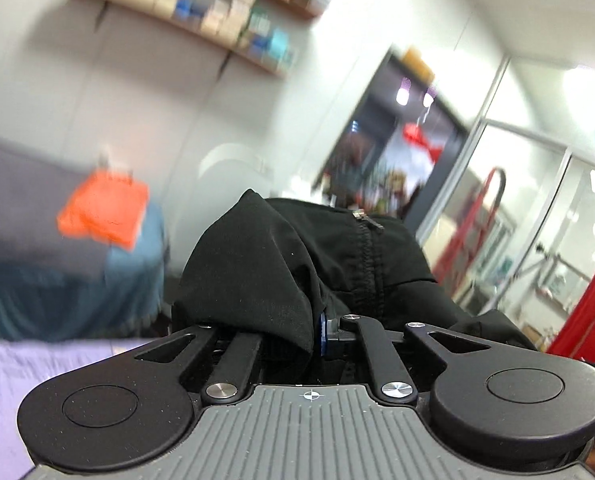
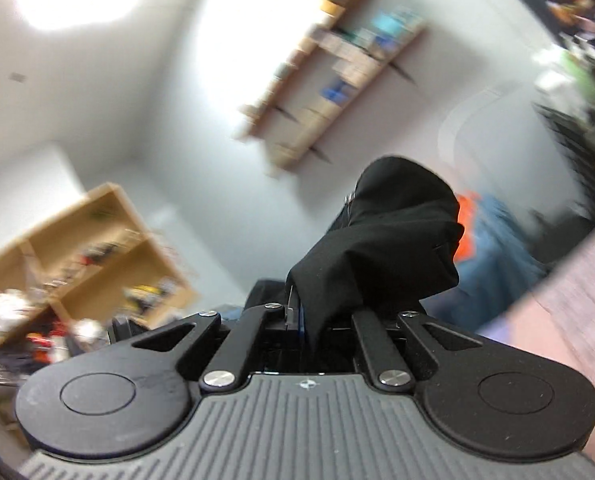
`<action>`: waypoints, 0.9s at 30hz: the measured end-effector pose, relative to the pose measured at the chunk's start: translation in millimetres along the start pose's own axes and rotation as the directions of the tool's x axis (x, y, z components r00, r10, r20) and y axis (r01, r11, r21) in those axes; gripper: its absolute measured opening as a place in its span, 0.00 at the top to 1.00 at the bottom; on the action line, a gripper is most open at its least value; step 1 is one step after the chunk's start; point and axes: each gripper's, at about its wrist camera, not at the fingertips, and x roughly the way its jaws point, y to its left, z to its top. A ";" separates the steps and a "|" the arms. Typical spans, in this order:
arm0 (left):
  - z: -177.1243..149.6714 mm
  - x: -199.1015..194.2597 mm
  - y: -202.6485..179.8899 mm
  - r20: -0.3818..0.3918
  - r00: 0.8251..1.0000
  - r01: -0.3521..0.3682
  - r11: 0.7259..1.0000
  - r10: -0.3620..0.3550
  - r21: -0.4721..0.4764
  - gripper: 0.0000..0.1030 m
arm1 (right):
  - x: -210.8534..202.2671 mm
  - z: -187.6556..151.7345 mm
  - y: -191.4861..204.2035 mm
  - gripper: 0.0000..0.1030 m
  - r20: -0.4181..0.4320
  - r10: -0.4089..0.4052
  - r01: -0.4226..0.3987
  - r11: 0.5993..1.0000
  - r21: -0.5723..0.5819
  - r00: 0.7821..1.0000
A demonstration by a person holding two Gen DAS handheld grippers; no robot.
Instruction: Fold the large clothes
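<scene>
While both were raised toward the room's walls, the left gripper (image 1: 317, 332) and right gripper (image 2: 317, 320) each pinched bunched black garment (image 1: 297, 256), likely lifting it clear to spread before folding.

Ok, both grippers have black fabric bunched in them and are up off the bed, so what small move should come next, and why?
Probably draw the two grippers apart to stretch the garment out. The left gripper and right gripper are each shut on the black jacket, whose fabric is crumpled over the fingers, zipper twisted. It likely needs spreading before any fold.
</scene>
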 end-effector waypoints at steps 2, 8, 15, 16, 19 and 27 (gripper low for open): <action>14.8 -25.2 -27.2 0.071 0.997 -0.009 0.999 0.006 0.035 0.53 | 0.8 24.0 7.6 0.94 0.030 0.098 -0.097 0.995 -0.015 0.995; 40.8 -55.6 -74.0 0.216 0.975 0.035 0.998 -0.047 0.060 0.53 | 19.4 75.0 34.7 0.94 0.098 0.260 -0.243 0.957 -0.160 0.961; 21.3 15.4 -2.2 0.119 0.978 -0.162 0.984 0.170 -0.074 0.48 | 106.2 77.7 -38.9 0.92 0.059 0.027 -0.022 0.997 -0.073 0.998; 14.0 37.0 19.4 0.081 0.974 -0.205 0.973 0.214 -0.103 0.44 | 126.3 68.9 -58.1 0.92 0.033 -0.028 0.030 0.997 -0.068 0.999; -18.2 93.0 75.0 -0.058 0.945 -0.326 0.936 0.321 -0.129 0.11 | 176.0 36.4 -103.1 0.70 -0.029 -0.239 0.235 0.965 -0.114 0.970; -113.4 158.1 174.7 -0.384 0.820 -0.502 0.856 0.424 -0.127 0.00 | 152.6 -68.4 -170.1 0.17 -0.105 -0.638 0.615 0.766 -0.188 0.763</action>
